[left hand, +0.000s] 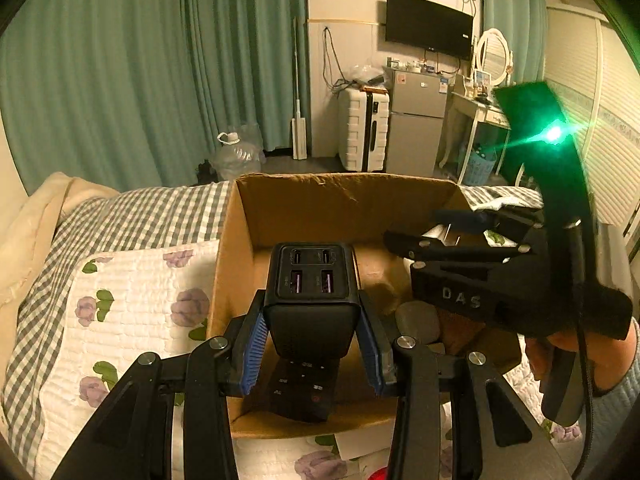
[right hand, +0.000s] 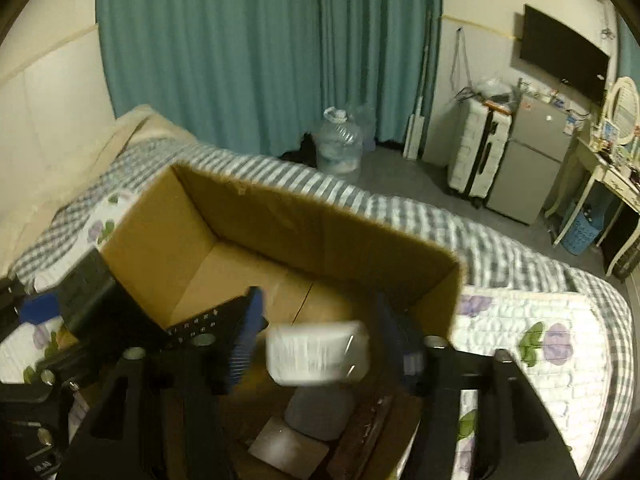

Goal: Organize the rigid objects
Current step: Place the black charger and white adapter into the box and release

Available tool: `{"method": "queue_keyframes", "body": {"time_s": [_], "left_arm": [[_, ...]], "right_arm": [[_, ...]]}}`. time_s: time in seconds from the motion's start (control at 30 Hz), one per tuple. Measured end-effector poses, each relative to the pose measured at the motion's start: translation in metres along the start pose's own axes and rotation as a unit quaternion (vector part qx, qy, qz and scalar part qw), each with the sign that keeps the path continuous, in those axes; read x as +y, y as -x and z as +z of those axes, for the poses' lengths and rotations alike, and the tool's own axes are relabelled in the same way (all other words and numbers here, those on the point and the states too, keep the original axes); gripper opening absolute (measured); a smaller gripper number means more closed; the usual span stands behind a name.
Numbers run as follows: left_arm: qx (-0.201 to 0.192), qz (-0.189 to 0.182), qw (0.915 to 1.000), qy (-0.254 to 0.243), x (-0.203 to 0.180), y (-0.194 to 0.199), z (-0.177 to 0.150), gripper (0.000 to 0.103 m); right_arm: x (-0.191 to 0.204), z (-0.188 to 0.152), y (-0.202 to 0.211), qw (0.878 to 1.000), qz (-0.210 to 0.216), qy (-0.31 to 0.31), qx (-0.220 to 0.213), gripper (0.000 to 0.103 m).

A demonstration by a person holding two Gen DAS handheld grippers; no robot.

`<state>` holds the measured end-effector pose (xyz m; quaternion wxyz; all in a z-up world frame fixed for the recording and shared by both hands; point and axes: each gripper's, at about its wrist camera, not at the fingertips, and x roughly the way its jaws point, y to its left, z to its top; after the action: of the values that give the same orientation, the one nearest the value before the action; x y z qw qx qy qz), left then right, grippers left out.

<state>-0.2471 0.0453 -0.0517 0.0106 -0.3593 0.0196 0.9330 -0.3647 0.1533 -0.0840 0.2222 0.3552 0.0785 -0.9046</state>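
My left gripper (left hand: 312, 340) is shut on a black multi-port USB charger (left hand: 312, 292), held upright over an open cardboard box (left hand: 344, 196) on the bed. A black remote (left hand: 304, 392) lies on the box floor below it. My right gripper (right hand: 316, 352) is open above the same box (right hand: 160, 236); a white charger block (right hand: 318, 358) sits blurred between its fingers, touching neither pad. In the left wrist view the right gripper (left hand: 460, 228) hovers over the box's right side. The left gripper with the black charger (right hand: 86, 300) shows at the left of the right wrist view.
The box also holds a grey rounded object (left hand: 418, 320) and flat items (right hand: 288, 450). It rests on a floral quilt (left hand: 132, 312) over a checked bedspread (left hand: 132, 216). Beyond the bed stand a water jug (right hand: 340, 148), a white suitcase (left hand: 364, 132) and a small fridge (left hand: 418, 120).
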Motion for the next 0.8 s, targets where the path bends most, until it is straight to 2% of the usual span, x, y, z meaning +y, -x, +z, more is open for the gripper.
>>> {"method": "queue_keyframes", "body": {"time_s": [0.03,0.1,0.23,0.4,0.53,0.63,0.8], "left_arm": [[0.000,0.000,1.0000,-0.001,-0.001,0.001,0.001,0.042],[0.000,0.002,1.0000,-0.006,-0.005,0.006,0.003,0.042],[-0.002,0.003,0.9999,-0.011,-0.010,0.010,0.012,0.042],[0.002,-0.001,0.9999,-0.016,-0.023,-0.003,0.022,0.042],[0.012,0.001,0.9996,-0.024,-0.034,-0.024,0.024,0.042],[0.036,0.001,0.9992,-0.018,-0.038,-0.045,0.025,0.042],[0.051,-0.004,0.9987,-0.003,-0.038,-0.072,0.020,0.043]], "right_arm": [[-0.003,0.002,0.008,1.000,0.004,-0.008,-0.009,0.069],[-0.009,0.005,0.025,0.999,0.004,-0.023,-0.024,0.070],[-0.017,0.004,0.060,0.998,-0.027,-0.028,-0.049,0.077],[-0.030,-0.005,0.082,0.996,-0.044,-0.041,-0.062,0.080],[-0.040,-0.010,0.074,0.996,-0.050,-0.052,-0.050,0.080],[-0.047,-0.016,0.062,0.996,-0.055,-0.056,-0.035,0.080],[-0.053,-0.022,0.052,0.996,-0.062,-0.059,-0.022,0.081]]}}
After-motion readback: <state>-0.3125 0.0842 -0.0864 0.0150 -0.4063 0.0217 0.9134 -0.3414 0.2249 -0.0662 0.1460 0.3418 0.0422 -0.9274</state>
